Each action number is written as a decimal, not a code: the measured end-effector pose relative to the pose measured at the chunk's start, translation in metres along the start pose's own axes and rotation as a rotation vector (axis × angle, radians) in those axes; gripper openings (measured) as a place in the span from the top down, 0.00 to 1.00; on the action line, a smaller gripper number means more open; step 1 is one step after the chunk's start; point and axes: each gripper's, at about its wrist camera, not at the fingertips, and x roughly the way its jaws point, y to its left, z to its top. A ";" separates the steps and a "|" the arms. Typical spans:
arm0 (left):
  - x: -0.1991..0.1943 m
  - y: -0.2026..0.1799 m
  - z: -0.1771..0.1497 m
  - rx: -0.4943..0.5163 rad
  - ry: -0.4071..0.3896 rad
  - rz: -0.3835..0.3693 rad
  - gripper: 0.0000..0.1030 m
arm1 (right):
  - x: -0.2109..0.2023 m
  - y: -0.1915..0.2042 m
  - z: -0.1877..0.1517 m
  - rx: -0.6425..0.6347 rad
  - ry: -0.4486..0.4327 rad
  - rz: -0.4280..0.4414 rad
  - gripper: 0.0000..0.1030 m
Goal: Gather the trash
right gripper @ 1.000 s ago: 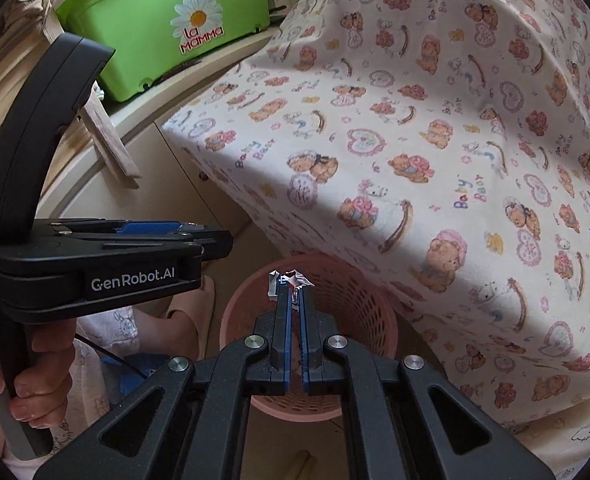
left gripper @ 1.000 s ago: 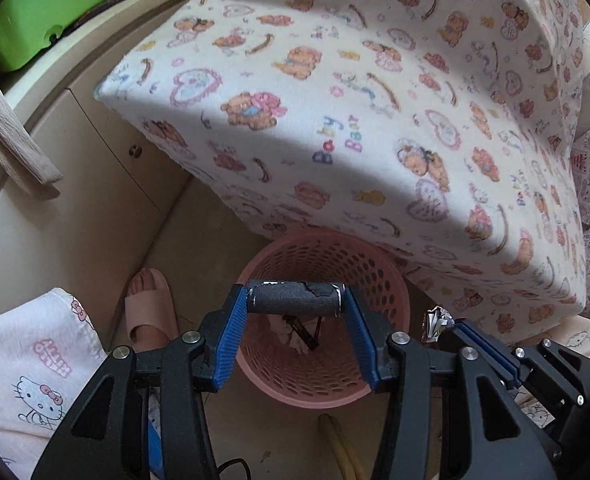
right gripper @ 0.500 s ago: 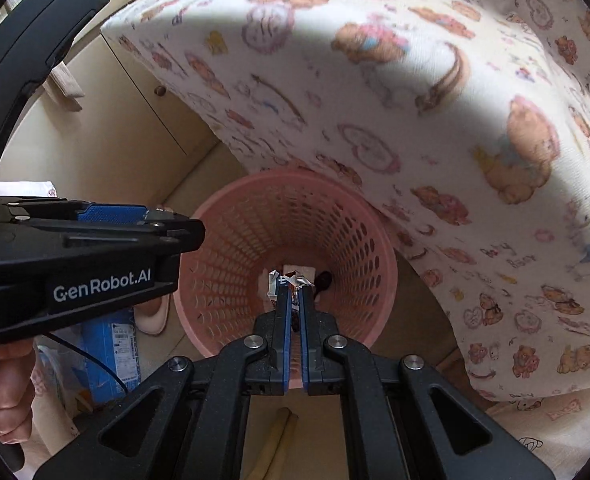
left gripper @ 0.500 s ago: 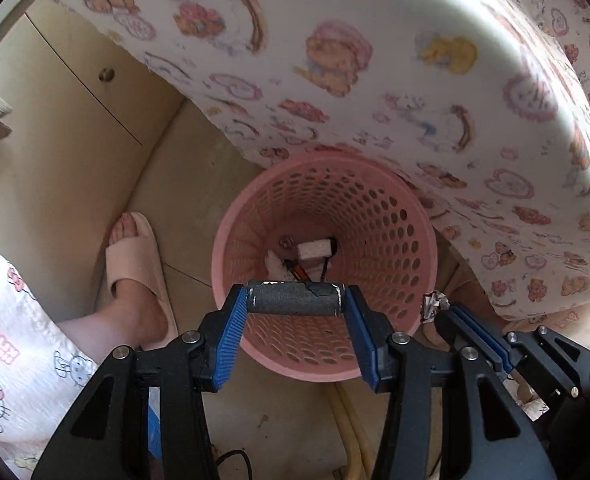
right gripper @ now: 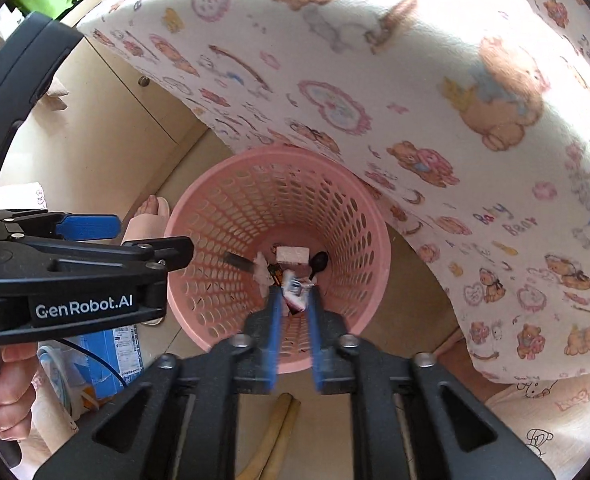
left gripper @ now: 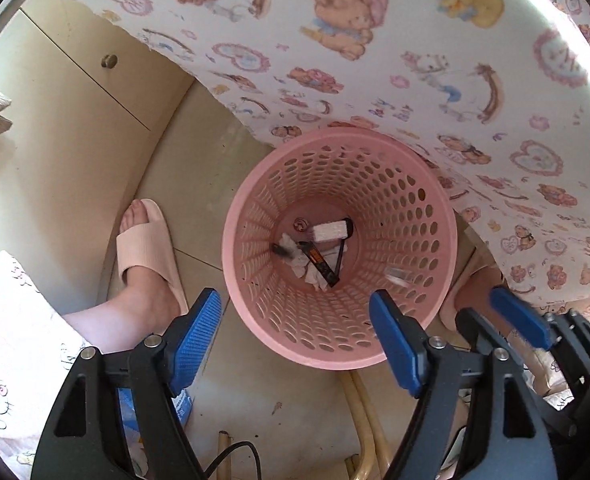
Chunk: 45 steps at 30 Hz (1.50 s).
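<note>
Overhead, the cloth [left gripper: 375,60] overhung the far rim of the basket [left gripper: 419,240], leaving its near side clear beneath your tongs. Your left gripper [left gripper: 295,332] gaped wide, holding nothing; your right gripper [right gripper: 295,312] had parted narrowly, a wrapper [right gripper: 295,290] loose between its tips. Scraps [left gripper: 319,248] lay in the basket's bottom.

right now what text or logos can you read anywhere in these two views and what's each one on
"GenRobot.AI": white lettering on the side of the left gripper.
"Baby Bear": on the printed bear sheet.
Blue box: its white label is too small to read.
Wrapper between the right gripper fingers: print too blurred.
</note>
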 end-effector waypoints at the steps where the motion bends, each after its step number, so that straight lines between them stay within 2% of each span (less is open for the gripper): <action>1: -0.003 0.000 -0.001 0.003 -0.014 0.007 0.27 | -0.002 -0.001 0.000 0.002 -0.009 0.001 0.65; 4: -0.020 0.000 -0.003 0.020 -0.083 0.036 0.27 | -0.011 -0.001 -0.002 0.000 -0.037 -0.014 0.55; 8: -0.056 0.001 -0.009 0.031 -0.225 0.051 0.27 | -0.035 -0.002 -0.002 -0.004 -0.106 -0.040 0.53; 10: -0.075 0.001 -0.012 0.038 -0.301 0.057 0.27 | -0.053 -0.006 -0.001 0.012 -0.152 -0.027 0.43; 14: -0.111 0.003 -0.018 0.039 -0.453 0.069 0.17 | -0.091 -0.015 -0.003 0.061 -0.279 -0.027 0.37; 18: -0.137 0.005 -0.022 0.036 -0.560 0.072 0.09 | -0.122 -0.020 -0.005 0.080 -0.387 -0.075 0.26; 20: -0.148 0.006 -0.023 0.033 -0.606 0.075 0.08 | -0.133 -0.023 -0.006 0.093 -0.427 -0.090 0.24; 23: -0.161 0.006 -0.022 0.036 -0.651 0.078 0.02 | -0.147 -0.028 -0.005 0.109 -0.463 -0.097 0.18; 28: -0.174 0.004 -0.024 0.034 -0.703 0.107 0.02 | -0.162 -0.036 -0.012 0.150 -0.512 -0.099 0.15; 32: -0.178 0.002 -0.027 0.032 -0.730 0.099 0.02 | -0.172 -0.035 -0.015 0.140 -0.575 -0.137 0.11; 35: -0.182 0.000 -0.028 0.037 -0.755 0.100 0.02 | -0.179 -0.032 -0.015 0.132 -0.618 -0.150 0.06; 36: -0.184 0.000 -0.027 0.040 -0.762 0.098 0.02 | -0.181 -0.032 -0.015 0.138 -0.632 -0.147 0.00; 45: -0.188 -0.006 -0.030 0.053 -0.799 0.092 0.02 | -0.188 -0.031 -0.016 0.139 -0.681 -0.184 0.00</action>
